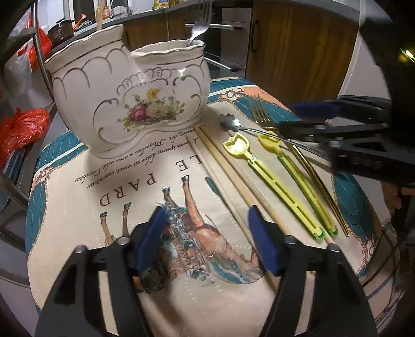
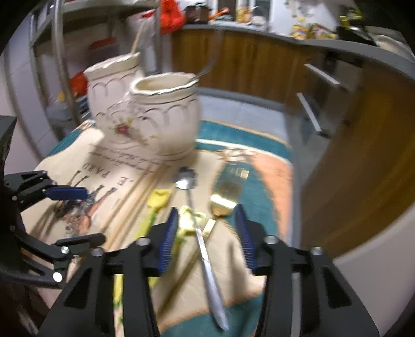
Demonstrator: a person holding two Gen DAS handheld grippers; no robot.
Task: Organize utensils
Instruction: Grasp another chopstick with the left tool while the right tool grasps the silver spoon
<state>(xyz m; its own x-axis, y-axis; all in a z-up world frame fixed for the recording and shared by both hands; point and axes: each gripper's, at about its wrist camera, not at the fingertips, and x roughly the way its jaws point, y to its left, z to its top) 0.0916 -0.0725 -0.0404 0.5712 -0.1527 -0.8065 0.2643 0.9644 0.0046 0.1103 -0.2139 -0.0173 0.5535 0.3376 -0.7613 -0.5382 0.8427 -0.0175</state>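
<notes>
I see my left gripper (image 1: 207, 236) spread over the quilted placemat (image 1: 77, 207). My right gripper (image 2: 207, 233) straddles the slim steel flower-bowled spoon (image 2: 205, 248), jaws apart. Beside it lie wooden chopsticks (image 1: 233, 178) near the glossy scalloped ceramic holder (image 1: 124, 101).

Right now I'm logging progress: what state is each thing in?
White floral ceramic holder: upright, silver fork inside.
Silver flower-tipped spoon: lying between the right gripper's open jaws, ungrasped.
Left gripper: open, empty.
Gold fork, yellow plastic tongs, wooden chopsticks: flat on mat.
</notes>
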